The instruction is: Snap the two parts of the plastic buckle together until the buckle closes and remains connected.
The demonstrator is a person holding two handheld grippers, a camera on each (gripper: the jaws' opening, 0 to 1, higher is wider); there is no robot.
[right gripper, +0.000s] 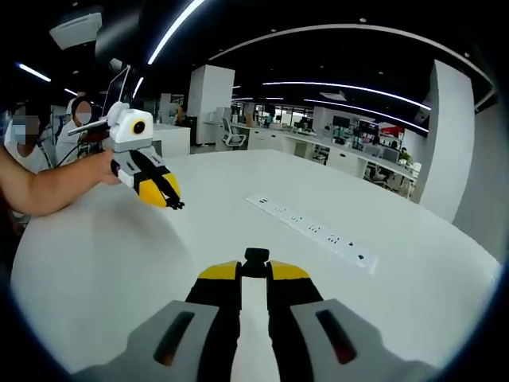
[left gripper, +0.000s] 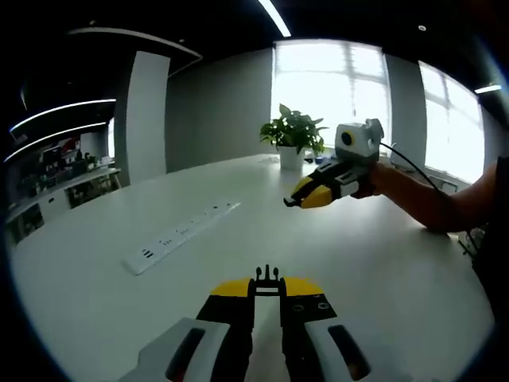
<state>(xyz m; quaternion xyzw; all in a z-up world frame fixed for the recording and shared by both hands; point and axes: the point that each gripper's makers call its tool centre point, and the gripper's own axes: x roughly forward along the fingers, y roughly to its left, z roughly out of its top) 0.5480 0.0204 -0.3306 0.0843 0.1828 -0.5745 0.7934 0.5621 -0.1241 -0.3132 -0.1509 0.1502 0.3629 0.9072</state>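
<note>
The table (left gripper: 382, 263) has a smooth, matt white top with a faint sheen under the window light. The power strip (left gripper: 179, 237) looks like smooth white plastic. Both buckle parts (left gripper: 267, 281) (right gripper: 255, 256) are black plastic. The gripper jaws wear glossy yellow and matt black plastic.

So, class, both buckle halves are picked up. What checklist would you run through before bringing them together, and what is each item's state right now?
1. Pronged buckle half clamped in the left tongs: ok.
2. Other buckle half clamped in the right tongs: ok.
3. Both halves in view above the white table: ok.
4. Halves snapped together: not ok; the tongs are held well apart.
5. Prongs lined up with the other half's opening: cannot tell, the parts are too small.
6. Power strip out of the way: ok, it lies flat off to one side.
</note>
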